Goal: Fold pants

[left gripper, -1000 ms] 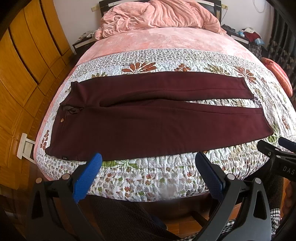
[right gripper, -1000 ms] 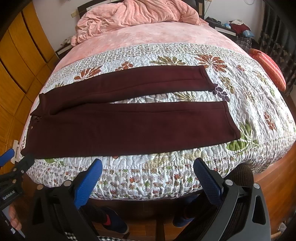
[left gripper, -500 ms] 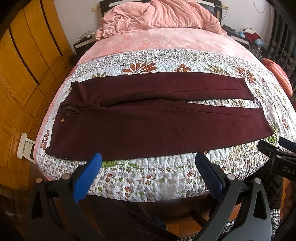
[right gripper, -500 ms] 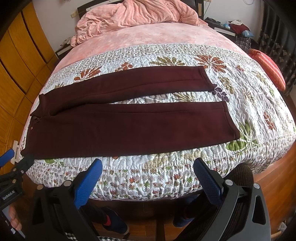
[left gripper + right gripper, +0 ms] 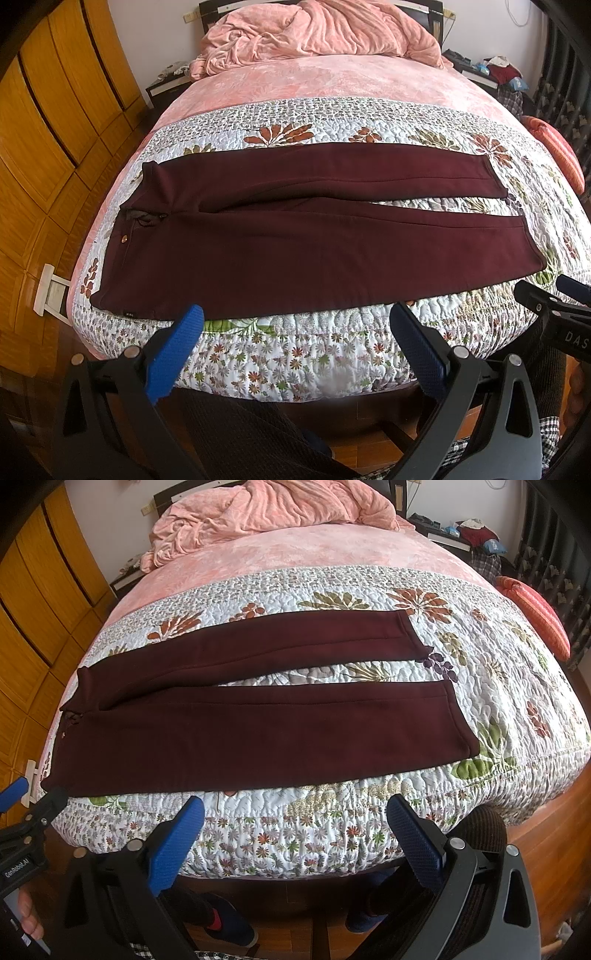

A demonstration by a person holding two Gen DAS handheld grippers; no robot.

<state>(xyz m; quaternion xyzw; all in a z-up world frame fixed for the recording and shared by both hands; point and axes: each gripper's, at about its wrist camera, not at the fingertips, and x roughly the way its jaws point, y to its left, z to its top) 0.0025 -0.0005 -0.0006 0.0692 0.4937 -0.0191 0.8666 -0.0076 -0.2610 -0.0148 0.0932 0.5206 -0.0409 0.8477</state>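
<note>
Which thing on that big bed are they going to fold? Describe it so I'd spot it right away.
Find the bed's flowered quilt, below the plain pink sheet and heaped pink blanket. Across its near part lie the pants, spread flat, waist left, legs right. They are the only dark maroon thing there.

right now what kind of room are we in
A bedroom in a home, most likely. A bed with a floral quilt holds the maroon pants laid flat, a crumpled pink blanket is heaped at the headboard, and wooden wardrobe doors line the left wall.
</note>
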